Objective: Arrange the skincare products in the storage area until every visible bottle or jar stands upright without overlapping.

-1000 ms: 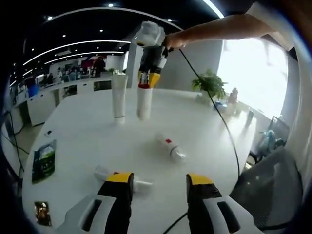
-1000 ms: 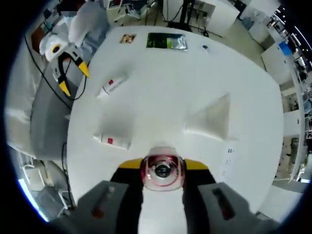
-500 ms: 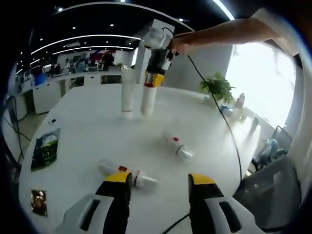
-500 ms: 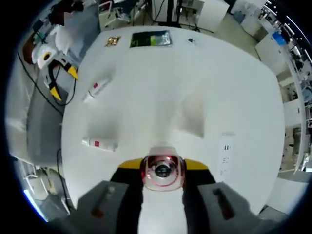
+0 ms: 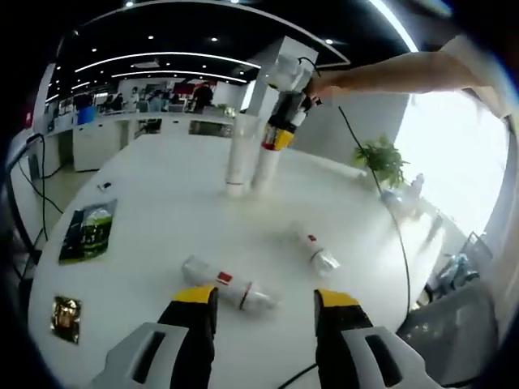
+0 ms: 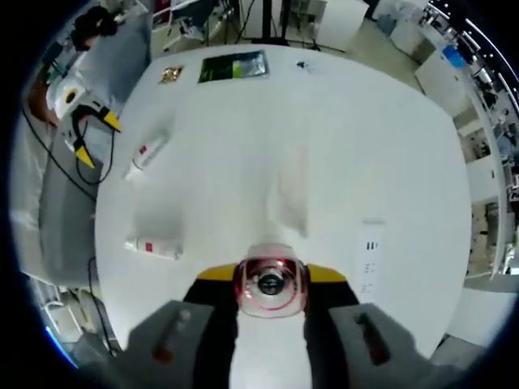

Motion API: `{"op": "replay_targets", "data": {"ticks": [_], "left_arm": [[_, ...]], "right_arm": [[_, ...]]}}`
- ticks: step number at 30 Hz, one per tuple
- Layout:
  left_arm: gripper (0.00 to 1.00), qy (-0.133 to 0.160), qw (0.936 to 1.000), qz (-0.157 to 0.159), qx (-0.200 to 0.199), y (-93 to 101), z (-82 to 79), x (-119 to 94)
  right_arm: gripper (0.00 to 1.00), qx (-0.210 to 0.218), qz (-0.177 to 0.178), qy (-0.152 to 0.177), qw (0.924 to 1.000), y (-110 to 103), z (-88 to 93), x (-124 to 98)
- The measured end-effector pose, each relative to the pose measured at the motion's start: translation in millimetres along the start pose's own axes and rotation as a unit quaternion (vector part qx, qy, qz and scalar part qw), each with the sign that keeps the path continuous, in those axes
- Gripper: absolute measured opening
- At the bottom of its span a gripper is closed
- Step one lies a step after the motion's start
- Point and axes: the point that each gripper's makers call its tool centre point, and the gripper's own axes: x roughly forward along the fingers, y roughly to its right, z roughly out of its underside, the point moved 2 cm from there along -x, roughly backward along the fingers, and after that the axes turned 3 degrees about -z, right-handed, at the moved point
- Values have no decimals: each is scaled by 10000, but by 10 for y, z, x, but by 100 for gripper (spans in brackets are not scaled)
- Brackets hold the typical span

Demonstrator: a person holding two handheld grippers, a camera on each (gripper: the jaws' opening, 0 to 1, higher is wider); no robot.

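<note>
1. Holding a white tube point(image 5: 265, 168) by its red-ringed top, my right gripper point(image 5: 281, 139) has its yellow fingers point(image 6: 211, 274) clamped on it, just beside a second white tube point(image 5: 238, 158) that stands upright on the white surface point(image 5: 162, 219).
2. Looking down from the right gripper view, I see the round cap point(image 6: 270, 284) pinched between my fingers; whether the tube's base is down on the surface I cannot tell.
3. Hovering low near the surface edge, my left gripper point(image 5: 264, 304) has its fingers apart and nothing between them.
4. Just ahead of those open fingers lies one bottle point(image 5: 231, 286) on its side with a red label, and a second lying bottle point(image 5: 315, 250) sits further off to the right; both need standing up.
5. Off to the left are a green packet point(image 5: 89, 233) and a small dark sachet point(image 5: 65, 312), well apart from the bottles.
6. Risk, as I judge it: the two tubes stand so close that opening my right fingers carelessly could nudge the neighbour over, and a tall narrow tube released at a tilt would likely topple.
7. Another risk: the lying bottles are round and may roll away when my left fingers close on one.
8. A trailing cable point(image 5: 381, 211) hangs from my right gripper and could sweep a bottle if I swing wide.
</note>
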Motion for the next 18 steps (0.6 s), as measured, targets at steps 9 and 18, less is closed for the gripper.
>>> {"op": "replay_targets", "data": {"ticks": [9,18], "left_arm": [[48,-18,10000,28,80,16,7,3],[48,-64,9997,79,229,47,17,14]], "right_arm": [[29,-8,-35,-18,10000,9,-36,50],[29,-17,-38,-47,10000,43,-65,72]]}}
